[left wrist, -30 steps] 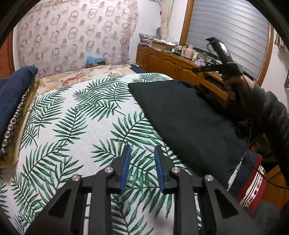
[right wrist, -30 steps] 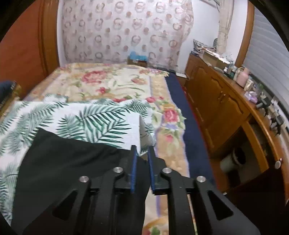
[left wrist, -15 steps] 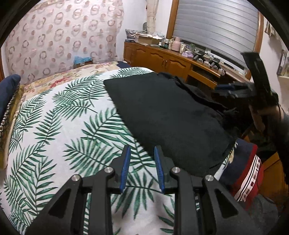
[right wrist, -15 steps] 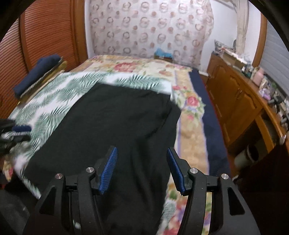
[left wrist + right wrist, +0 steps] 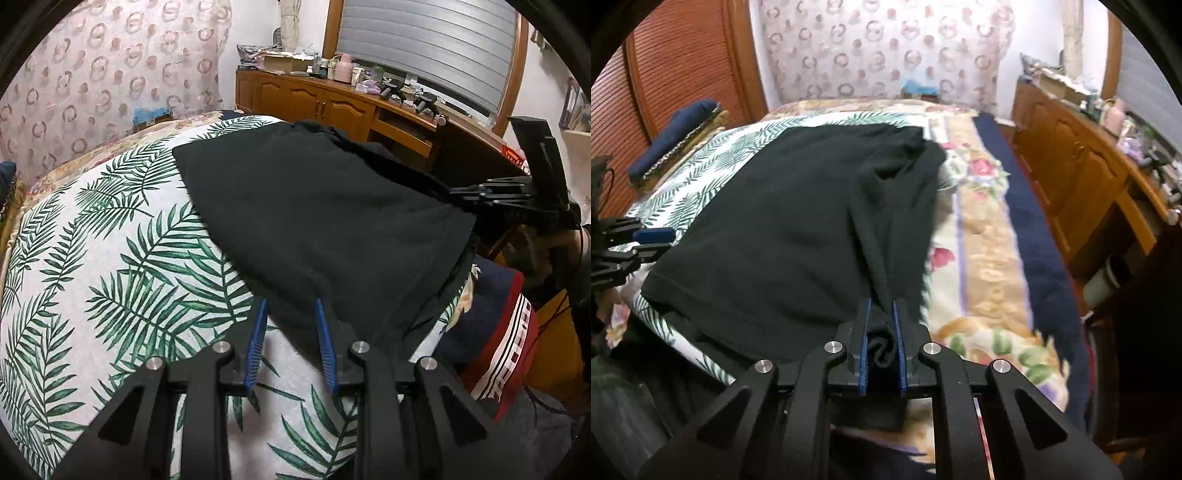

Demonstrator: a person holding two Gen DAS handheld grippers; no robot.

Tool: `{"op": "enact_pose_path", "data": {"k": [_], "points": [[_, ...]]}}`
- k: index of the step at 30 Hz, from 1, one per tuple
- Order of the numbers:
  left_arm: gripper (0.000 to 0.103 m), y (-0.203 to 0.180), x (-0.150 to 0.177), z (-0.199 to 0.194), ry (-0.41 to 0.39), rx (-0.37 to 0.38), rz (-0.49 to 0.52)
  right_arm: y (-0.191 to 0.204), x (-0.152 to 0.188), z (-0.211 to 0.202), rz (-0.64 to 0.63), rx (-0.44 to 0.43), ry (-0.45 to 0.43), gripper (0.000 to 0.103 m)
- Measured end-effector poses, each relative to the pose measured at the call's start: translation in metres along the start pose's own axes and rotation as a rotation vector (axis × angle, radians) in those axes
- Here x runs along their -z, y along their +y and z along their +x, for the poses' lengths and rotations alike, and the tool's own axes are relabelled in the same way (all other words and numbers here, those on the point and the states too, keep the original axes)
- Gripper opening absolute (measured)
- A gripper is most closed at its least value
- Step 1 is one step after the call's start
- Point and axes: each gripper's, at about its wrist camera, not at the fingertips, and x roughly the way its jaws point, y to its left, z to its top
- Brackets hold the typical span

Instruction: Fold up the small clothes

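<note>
A black garment [image 5: 325, 221] lies spread on the palm-leaf sheet [image 5: 110, 258] of a bed. My left gripper [image 5: 290, 306] stands open at the garment's near left edge. The cloth shows beyond and between its blue pads [image 5: 258, 332], which do not press on it. My right gripper [image 5: 881, 306] is shut on a bunched fold of the black garment [image 5: 783, 229] at its right side, and the cloth pulls into creases toward the jaws. From the left wrist view, the right gripper [image 5: 458, 195] shows at the garment's far right corner. The left gripper [image 5: 639, 240] shows at the left edge of the right wrist view.
A floral blanket [image 5: 982, 229] with a navy border covers the bed's right side. A wooden cabinet [image 5: 332, 107] crowded with small items runs along the wall under a shuttered window. A navy cushion [image 5: 676, 129] lies at the bed's left. A red and navy striped cloth [image 5: 506, 332] hangs off the near edge.
The right gripper moved back along the garment, opened wide, then shut on the cloth's right edge. The left gripper slid right toward the garment's near edge, its jaws unchanged.
</note>
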Motion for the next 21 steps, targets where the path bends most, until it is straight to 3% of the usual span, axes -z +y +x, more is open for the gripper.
{"op": "enact_pose_path", "data": {"k": [7,10,14,21], "points": [[0.025,-0.006,0.005,-0.013,-0.01,0.012,0.007,0.007,0.014,0.0,0.014,0.031,0.025,0.007],[0.026,-0.007,0.006,-0.013,-0.002,0.017,0.01,0.007,0.011,-0.003,0.025,0.043,0.007,0.016],[0.026,-0.01,0.009,-0.009,0.009,0.02,0.008,0.006,0.006,-0.01,0.029,0.071,-0.028,0.049],[0.027,-0.013,0.016,0.002,0.052,0.034,0.0,0.019,0.0,-0.017,0.003,0.048,-0.073,0.055]]}}
